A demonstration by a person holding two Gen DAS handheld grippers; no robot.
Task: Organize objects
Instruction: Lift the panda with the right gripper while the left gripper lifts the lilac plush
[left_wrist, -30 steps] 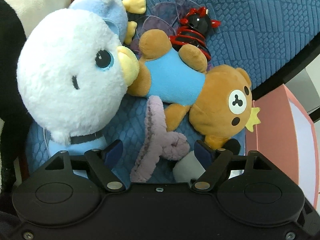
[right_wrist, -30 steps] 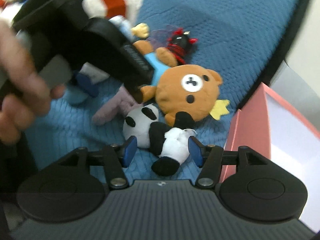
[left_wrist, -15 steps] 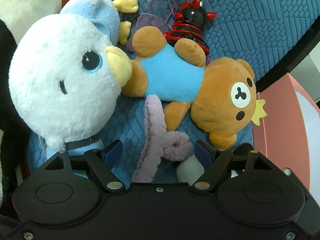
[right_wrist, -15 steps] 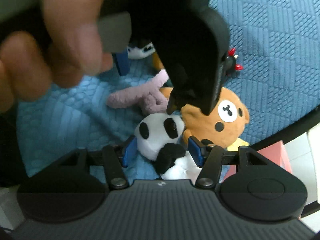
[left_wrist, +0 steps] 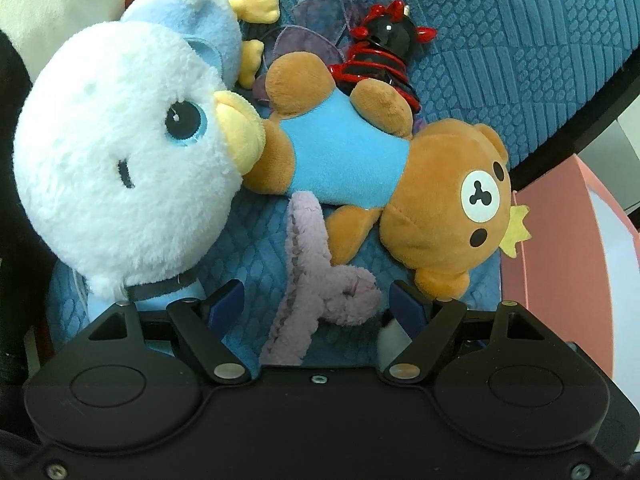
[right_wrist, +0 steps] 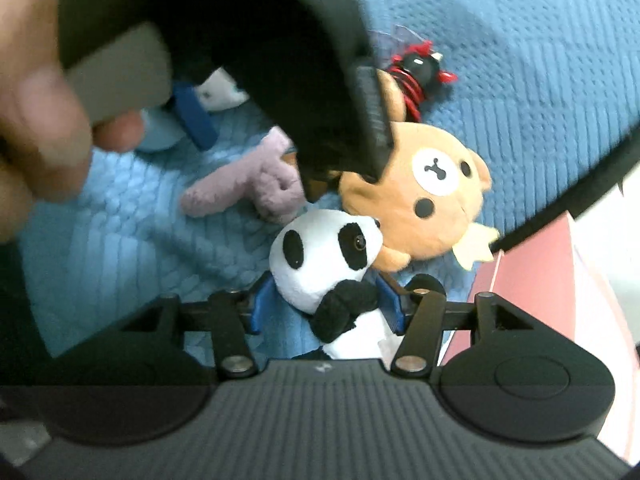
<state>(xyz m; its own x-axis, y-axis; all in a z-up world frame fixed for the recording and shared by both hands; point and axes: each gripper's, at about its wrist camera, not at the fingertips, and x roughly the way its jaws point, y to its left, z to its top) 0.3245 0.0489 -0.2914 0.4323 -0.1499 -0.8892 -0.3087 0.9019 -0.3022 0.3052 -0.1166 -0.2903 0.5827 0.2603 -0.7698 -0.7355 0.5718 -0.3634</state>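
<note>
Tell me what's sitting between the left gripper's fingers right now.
In the left wrist view, the purple plush piece lies on the blue cushion between the open left gripper's fingers, untouched by either.
</note>
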